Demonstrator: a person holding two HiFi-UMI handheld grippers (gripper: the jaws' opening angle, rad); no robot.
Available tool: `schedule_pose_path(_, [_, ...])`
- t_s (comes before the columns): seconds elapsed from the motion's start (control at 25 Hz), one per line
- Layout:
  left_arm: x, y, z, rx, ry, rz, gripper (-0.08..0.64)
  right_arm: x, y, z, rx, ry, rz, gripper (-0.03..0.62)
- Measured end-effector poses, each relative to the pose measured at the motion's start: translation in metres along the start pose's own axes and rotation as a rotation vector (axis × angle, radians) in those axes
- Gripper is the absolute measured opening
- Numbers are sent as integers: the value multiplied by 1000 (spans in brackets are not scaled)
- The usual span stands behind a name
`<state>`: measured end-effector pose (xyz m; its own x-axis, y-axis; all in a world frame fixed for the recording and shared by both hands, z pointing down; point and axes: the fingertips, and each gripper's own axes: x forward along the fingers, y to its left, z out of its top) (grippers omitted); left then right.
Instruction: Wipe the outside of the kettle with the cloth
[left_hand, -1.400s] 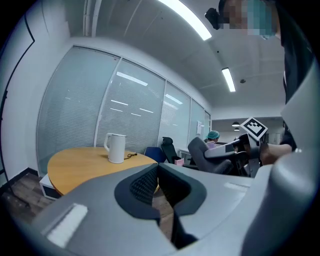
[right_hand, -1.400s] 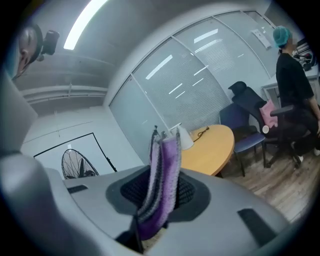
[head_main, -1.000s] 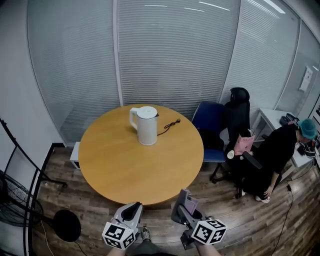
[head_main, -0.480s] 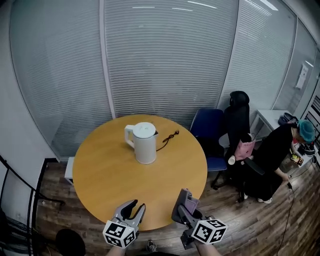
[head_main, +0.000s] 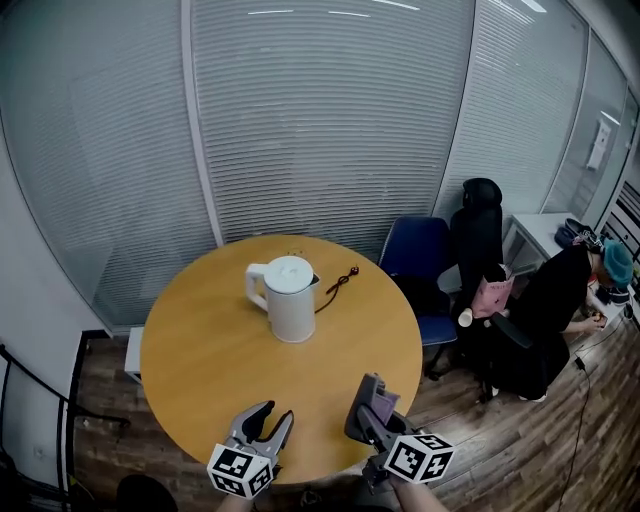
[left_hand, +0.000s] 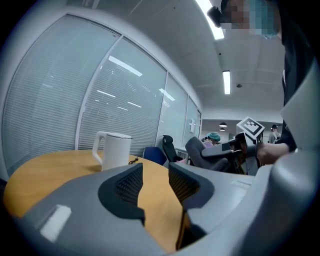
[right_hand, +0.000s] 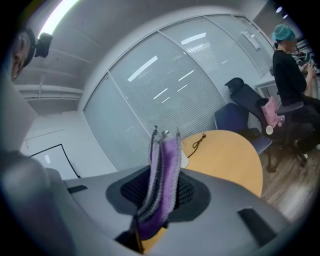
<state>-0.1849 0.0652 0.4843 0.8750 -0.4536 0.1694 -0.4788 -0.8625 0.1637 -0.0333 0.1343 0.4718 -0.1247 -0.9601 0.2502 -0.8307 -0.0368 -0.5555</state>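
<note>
A round, yellow-brown wooden table (head_main: 200, 350) has a smooth, flat top. A white kettle (head_main: 290, 300) stands upright on it, a little way from the middle toward 12 o'clock, and its handle sticks out toward 9 o'clock. A thin dark cord (head_main: 340, 282) lies on the wood just beside the kettle, running from it toward 1 o'clock, and its far end is near the table's back edge.
</note>
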Motion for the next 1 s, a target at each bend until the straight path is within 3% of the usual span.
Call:
schedule_pose_path(0.2, [15, 20, 0, -9, -11, 54, 149, 34, -10, 11, -2, 22, 39, 97])
schedule_pose_path(0.68, [81, 61, 26, -18, -63, 272, 157, 130, -58, 64, -40, 163, 168, 97])
schedule_pose_path(1.0, [135, 89, 49, 93, -57, 352, 176, 193, -80, 84, 3, 218, 258, 97])
